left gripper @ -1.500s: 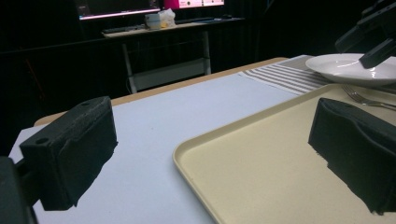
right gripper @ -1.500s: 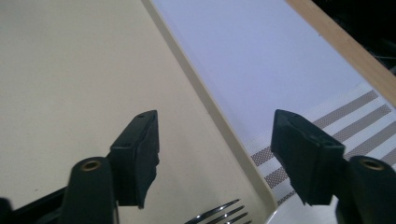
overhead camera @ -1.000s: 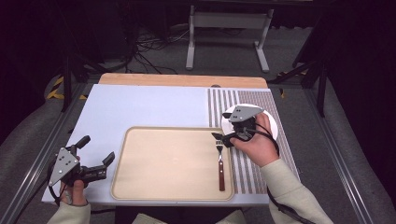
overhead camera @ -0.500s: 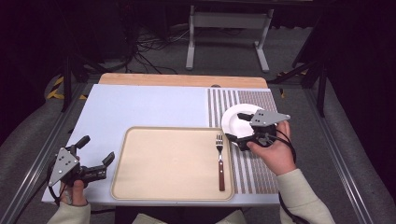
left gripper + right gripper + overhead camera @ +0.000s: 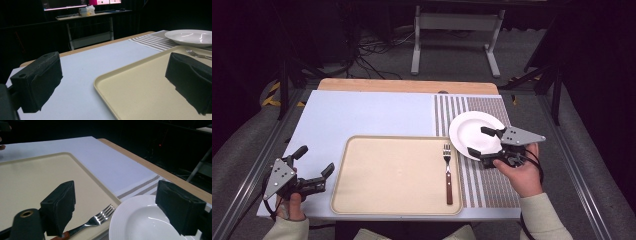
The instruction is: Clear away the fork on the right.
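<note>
One white plate (image 5: 474, 134) lies on the striped mat, your right gripper (image 5: 478, 142) spread open over its near-right rim. One fork (image 5: 447, 172) rests on the single tray (image 5: 387, 175); your left gripper (image 5: 314, 162) stands open, empty.

My worktop (image 5: 377, 86), wood-edged at the far side, carries a pale blue mat (image 5: 372, 115). On the mat lie a beige tray (image 5: 392, 175) and, to its right, a striped cloth (image 5: 482, 180). A white plate (image 5: 474, 132) rests on the cloth.
</note>
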